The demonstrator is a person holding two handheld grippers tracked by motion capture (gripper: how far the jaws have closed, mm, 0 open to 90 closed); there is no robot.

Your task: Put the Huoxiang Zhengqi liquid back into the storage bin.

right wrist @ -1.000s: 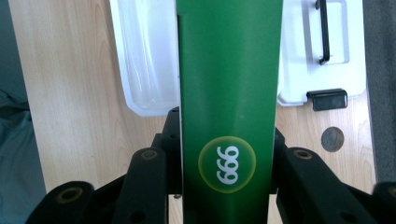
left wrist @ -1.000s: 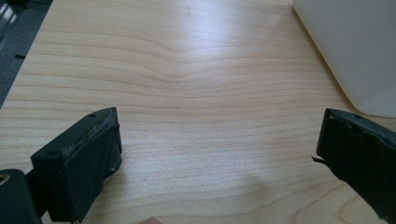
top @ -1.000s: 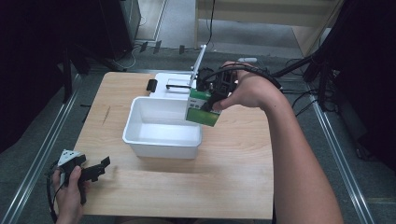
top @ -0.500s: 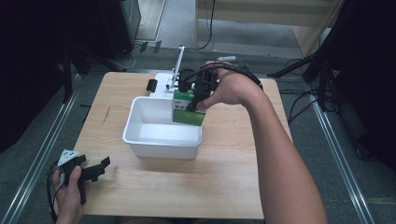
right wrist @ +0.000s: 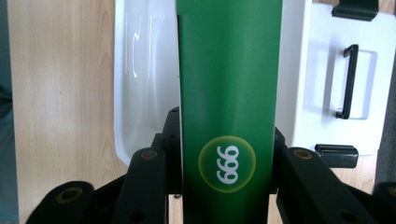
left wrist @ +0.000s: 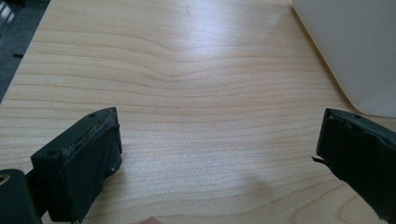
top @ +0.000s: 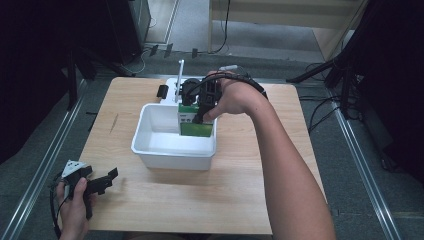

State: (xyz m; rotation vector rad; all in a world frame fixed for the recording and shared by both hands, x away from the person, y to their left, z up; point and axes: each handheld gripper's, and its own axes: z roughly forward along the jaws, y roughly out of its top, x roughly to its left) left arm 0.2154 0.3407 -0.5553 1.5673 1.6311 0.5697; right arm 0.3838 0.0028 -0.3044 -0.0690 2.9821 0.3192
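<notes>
The right gripper (top: 200,116) is clamped on a green box (top: 195,120), one black jaw pressed to each narrow side; in the right gripper view the green box (right wrist: 227,93) rises straight up between them, with a yellow-green circle printed with white numerals facing the camera. Seen from the high view, the box hangs upright in the far right corner of a white tub (top: 150,150), roughly at two o'clock from the tub's middle; whether its bottom edge touches the tub floor is hard to tell from here. The tub sits near the centre of a wooden table (top: 240,200). Just beyond it, at twelve o'clock, lies a white lid (right wrist: 327,70) with a black handle.

The left gripper (top: 102,182) rests at the table's near left corner, about seven o'clock from the tub and well apart from it. Its jaws stand wide apart with only bare wood between them, and the tub's rounded corner (left wrist: 355,56) shows at one o'clock in the left gripper view.
</notes>
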